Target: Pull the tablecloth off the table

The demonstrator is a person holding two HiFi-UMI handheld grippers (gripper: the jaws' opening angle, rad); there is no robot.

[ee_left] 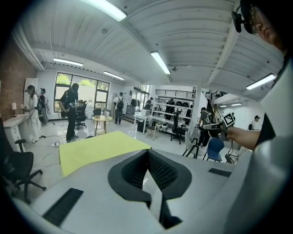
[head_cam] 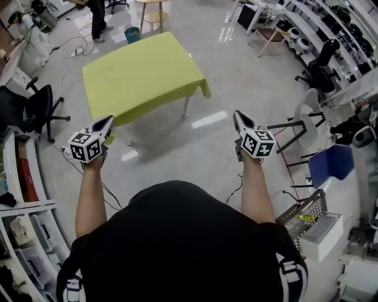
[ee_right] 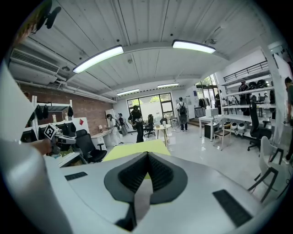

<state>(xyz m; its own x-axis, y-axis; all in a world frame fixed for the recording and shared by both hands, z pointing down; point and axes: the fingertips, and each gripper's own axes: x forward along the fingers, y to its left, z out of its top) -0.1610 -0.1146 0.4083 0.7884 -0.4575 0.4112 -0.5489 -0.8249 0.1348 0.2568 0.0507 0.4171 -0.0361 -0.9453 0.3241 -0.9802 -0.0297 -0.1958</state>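
Note:
A yellow-green tablecloth [head_cam: 142,74] covers a small table out on the floor ahead of me; it shows again as the tablecloth [ee_left: 96,148] in the left gripper view and as a thin strip of tablecloth [ee_right: 135,150] in the right gripper view. My left gripper [head_cam: 109,121] hovers just short of the cloth's near left corner, jaws shut and empty. My right gripper [head_cam: 237,115] hangs to the right of the table over bare floor, also shut with nothing in it. Neither touches the cloth.
A black office chair [head_cam: 35,109] stands at the left beside white shelves [head_cam: 23,236]. A blue chair [head_cam: 331,165] and a wire basket [head_cam: 307,215] are at the right. A small round wooden table [head_cam: 155,12], a teal bin [head_cam: 133,34] and a standing person [head_cam: 97,20] are beyond the table.

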